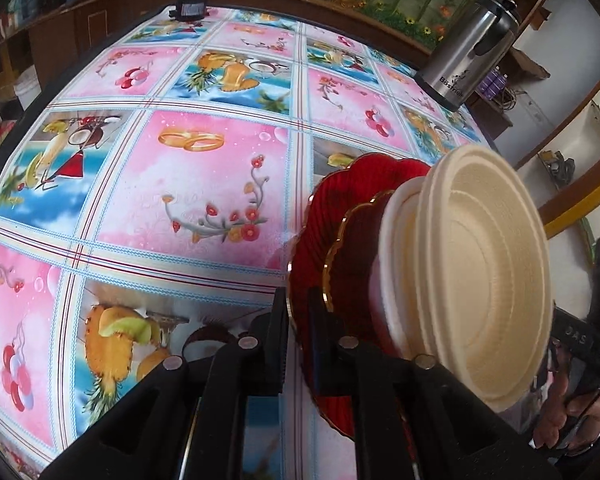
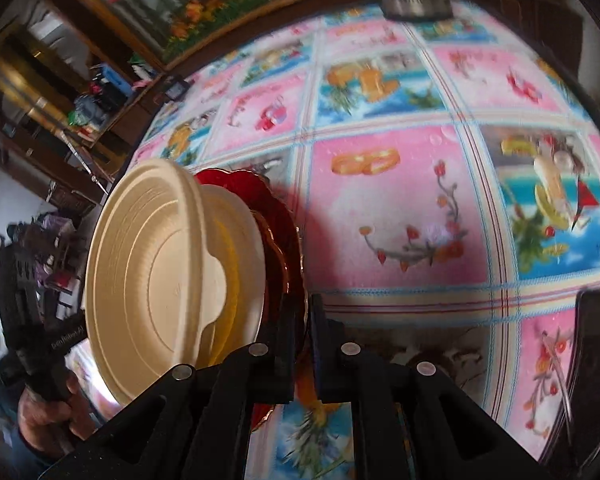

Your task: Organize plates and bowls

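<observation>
Gripping opposite edges of one stack, both grippers hold it above the table [image 1: 204, 184], whose cloth is printed with pink flower squares and blue fruit squares. At the far left edge of the table sits a small black device [image 1: 191, 7]. The left gripper [image 1: 298, 336] has its jaws clamped on the rim of the large red plate [image 1: 332, 200] at the base of the stack. On that plate rests a smaller red plate [image 1: 352, 256] with a gold rim, then a white bowl [image 1: 392, 264], then a cream bowl [image 1: 488, 276] on top. Farther right, a steel thermos [image 1: 472, 48] stands at the table's far corner. In the right wrist view, the right gripper [image 2: 302, 332] is pinched on the same large red plate's opposite rim.
</observation>
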Demonstrator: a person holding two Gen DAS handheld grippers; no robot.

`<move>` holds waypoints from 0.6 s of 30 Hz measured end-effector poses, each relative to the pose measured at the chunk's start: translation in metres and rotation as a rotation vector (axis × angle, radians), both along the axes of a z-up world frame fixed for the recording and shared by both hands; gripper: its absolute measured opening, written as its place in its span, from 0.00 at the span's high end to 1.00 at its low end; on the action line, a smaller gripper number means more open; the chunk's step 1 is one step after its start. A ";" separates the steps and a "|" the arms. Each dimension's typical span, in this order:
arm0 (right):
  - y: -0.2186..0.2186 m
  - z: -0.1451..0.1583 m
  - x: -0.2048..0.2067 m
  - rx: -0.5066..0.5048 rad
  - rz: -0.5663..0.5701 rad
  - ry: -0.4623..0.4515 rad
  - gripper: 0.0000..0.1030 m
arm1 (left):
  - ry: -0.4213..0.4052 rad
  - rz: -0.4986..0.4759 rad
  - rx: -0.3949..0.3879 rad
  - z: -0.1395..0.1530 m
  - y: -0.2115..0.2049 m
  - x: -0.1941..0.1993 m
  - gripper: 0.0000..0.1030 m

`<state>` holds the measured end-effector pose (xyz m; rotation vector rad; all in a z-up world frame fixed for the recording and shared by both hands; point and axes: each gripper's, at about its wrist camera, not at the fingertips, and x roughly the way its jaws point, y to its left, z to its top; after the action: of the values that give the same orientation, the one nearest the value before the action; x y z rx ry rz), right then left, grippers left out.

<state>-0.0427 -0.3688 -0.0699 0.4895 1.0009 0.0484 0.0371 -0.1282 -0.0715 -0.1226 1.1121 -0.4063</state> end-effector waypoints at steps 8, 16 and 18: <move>-0.004 -0.005 -0.011 0.011 -0.016 -0.092 0.88 | -0.083 0.057 -0.011 -0.007 0.019 -0.007 0.51; 0.001 -0.005 -0.036 0.003 -0.068 -0.174 0.69 | -0.202 0.047 -0.096 0.005 0.038 -0.034 0.33; 0.005 -0.003 -0.044 -0.011 -0.077 -0.198 0.63 | -0.238 0.053 -0.100 0.008 0.041 -0.043 0.33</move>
<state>-0.0871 -0.3640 -0.0728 0.5024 0.7874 0.0222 -0.0061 -0.0876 -0.0638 -0.1871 0.8531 -0.4177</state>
